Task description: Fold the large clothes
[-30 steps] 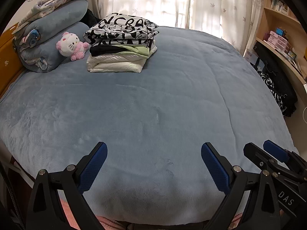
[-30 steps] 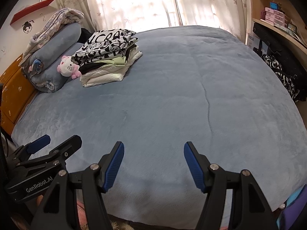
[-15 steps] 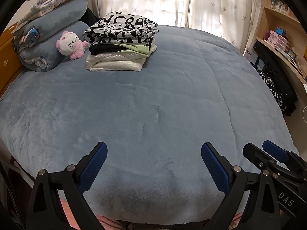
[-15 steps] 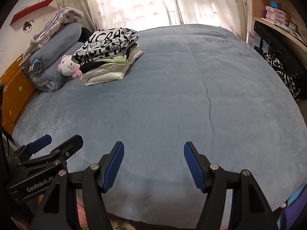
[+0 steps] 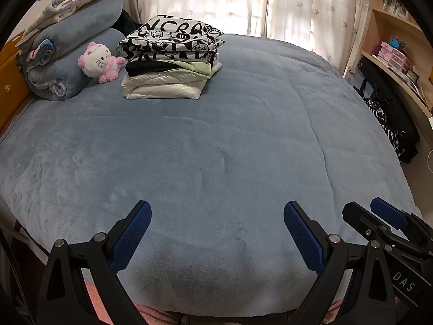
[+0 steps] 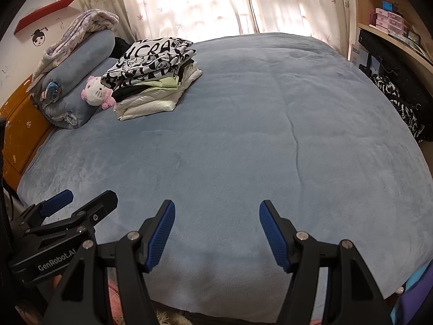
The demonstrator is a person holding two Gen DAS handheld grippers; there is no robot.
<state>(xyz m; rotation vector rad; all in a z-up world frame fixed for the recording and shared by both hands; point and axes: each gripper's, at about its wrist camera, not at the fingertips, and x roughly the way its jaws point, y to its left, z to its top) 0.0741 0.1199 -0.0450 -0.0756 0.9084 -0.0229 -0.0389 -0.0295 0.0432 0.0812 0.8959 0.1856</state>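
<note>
A stack of folded clothes [image 5: 170,62], black-and-white print on top, white at the bottom, sits at the far left of the blue bed [image 5: 216,149]. It also shows in the right wrist view [image 6: 154,75]. My left gripper [image 5: 216,216] is open and empty above the bed's near edge. My right gripper [image 6: 216,216] is open and empty beside it, to the right. Each gripper appears at the edge of the other's view: the right gripper in the left wrist view [image 5: 376,216], the left gripper in the right wrist view [image 6: 81,203]. No unfolded garment lies on the bed.
Rolled blue blankets [image 5: 70,54] and a pink-and-white plush toy [image 5: 100,62] lie by the orange headboard [image 6: 21,127] at the left. Shelves with boxes [image 5: 392,54] and a dark patterned garment [image 5: 387,124] stand at the right. Curtains [image 5: 216,0] hang behind.
Both views have shifted slightly; the bed and the stack sit a little differently in frame. Both grippers stay open and empty.
</note>
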